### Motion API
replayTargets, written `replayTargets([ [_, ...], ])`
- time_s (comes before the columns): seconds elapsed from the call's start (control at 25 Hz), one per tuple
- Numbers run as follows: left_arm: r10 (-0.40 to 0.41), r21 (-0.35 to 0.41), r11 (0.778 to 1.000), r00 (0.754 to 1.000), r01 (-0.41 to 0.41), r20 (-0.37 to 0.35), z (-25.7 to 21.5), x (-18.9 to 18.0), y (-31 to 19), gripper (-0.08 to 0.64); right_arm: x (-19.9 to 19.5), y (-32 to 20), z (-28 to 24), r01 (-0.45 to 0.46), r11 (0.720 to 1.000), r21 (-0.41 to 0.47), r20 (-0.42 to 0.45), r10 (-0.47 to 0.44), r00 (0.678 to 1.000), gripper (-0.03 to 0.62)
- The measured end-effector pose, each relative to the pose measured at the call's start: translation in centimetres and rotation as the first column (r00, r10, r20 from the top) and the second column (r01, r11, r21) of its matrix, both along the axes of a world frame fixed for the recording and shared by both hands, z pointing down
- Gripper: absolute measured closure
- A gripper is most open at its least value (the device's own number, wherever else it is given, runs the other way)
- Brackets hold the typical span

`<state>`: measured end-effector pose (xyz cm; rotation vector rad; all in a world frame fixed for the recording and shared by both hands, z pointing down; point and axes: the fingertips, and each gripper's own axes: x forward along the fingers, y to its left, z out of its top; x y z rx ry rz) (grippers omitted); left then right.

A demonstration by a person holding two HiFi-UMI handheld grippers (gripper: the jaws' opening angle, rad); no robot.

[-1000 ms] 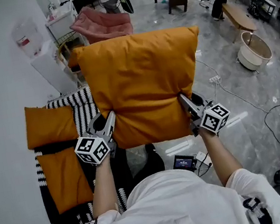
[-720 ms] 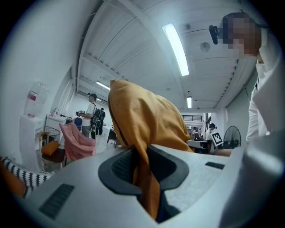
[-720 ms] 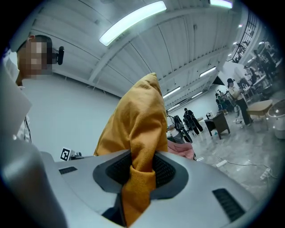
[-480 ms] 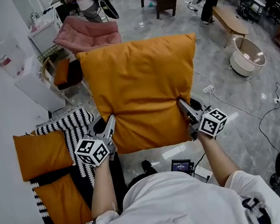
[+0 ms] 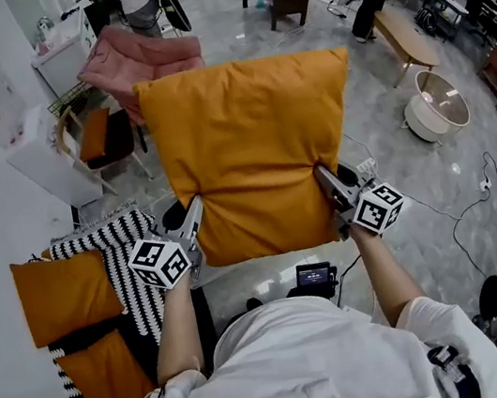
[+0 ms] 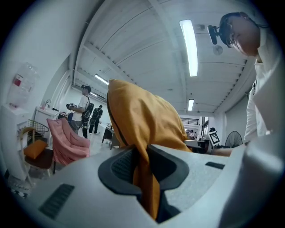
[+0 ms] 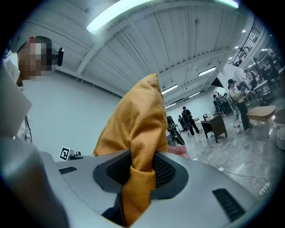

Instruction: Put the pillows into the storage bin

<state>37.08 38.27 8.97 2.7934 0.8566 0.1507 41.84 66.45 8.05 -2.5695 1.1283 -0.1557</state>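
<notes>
A large orange pillow (image 5: 254, 149) hangs flat in front of me, carried between both grippers. My left gripper (image 5: 194, 224) is shut on its near left corner, and the cloth (image 6: 142, 147) is pinched between the dark pads. On the near right corner my right gripper (image 5: 325, 191) is shut too, with a fold of orange cloth (image 7: 140, 164) squeezed in its jaws. Two more orange pillows (image 5: 65, 294) (image 5: 105, 385) lie on a black-and-white striped rug (image 5: 115, 250) at the lower left. No storage bin shows in any view.
A pink armchair (image 5: 140, 60) and a small chair with an orange cushion (image 5: 95, 139) stand ahead left, beside a white water dispenser (image 5: 23, 138). A round white tub (image 5: 437, 107) sits at the right, cables run over the marble floor (image 5: 422, 210), and people stand at the back.
Both grippers have carried the pillow sideways together. In the head view the rug and floor pillows slid down and left, and the pink armchair and the tub came closer.
</notes>
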Motion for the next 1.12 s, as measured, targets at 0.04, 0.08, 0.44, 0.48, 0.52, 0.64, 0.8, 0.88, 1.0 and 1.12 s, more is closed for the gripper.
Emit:
replayTargets([
  [0.04,-0.006,-0.007,1.000,1.000,0.006,0.003,0.1,0.7,-0.1,0.485,0.9,-0.1,0.0,0.006,1.000,-0.004,0.001,-0.006,1.000,0.465],
  [0.08,-0.014,-0.012,1.000,1.000,0.014,0.006,0.3,1.4,-0.1,0.485,1.8,-0.2,0.0,0.014,1.000,-0.008,0.003,-0.014,1.000,0.465],
  [0.44,-0.175,-0.037,0.983,0.982,0.177,0.065,2.9,7.5,-1.6,0.485,13.1,-3.1,2.3,0.192,0.981,-0.035,0.060,-0.189,0.980,0.465],
  [0.48,-0.209,-0.040,0.976,0.975,0.212,0.078,3.3,8.3,-1.8,0.485,14.9,-3.8,2.6,0.227,0.973,-0.042,0.070,-0.224,0.972,0.465],
  [0.52,-0.246,-0.045,0.967,0.965,0.251,0.093,3.8,9.1,-2.1,0.486,16.7,-4.6,2.9,0.265,0.963,-0.048,0.081,-0.261,0.962,0.465],
  [0.64,-0.355,-0.071,0.928,0.925,0.366,0.132,5.6,11.5,-3.3,0.486,22.0,-7.5,4.0,0.377,0.923,-0.074,0.099,-0.369,0.924,0.465],
  [0.8,-0.487,-0.102,0.854,0.852,0.511,0.192,9.3,14.4,-4.4,0.486,28.3,-11.4,6.1,0.512,0.850,-0.120,0.108,-0.502,0.858,0.465],
  [0.88,-0.568,-0.112,0.788,0.785,0.605,0.247,11.2,14.9,-4.0,0.486,30.7,-13.2,7.3,0.596,0.793,-0.131,0.143,-0.579,0.802,0.465],
  [1.0,-0.666,-0.141,0.667,0.671,0.731,0.327,13.9,14.6,-2.4,0.486,33.4,-15.7,9.5,0.720,0.678,-0.150,0.220,-0.687,0.692,0.465],
  [1.12,-0.721,-0.162,0.560,0.574,0.813,0.389,17.6,14.0,-2.5,0.486,34.8,-19.4,12.9,0.803,0.568,-0.182,0.269,-0.757,0.596,0.465],
])
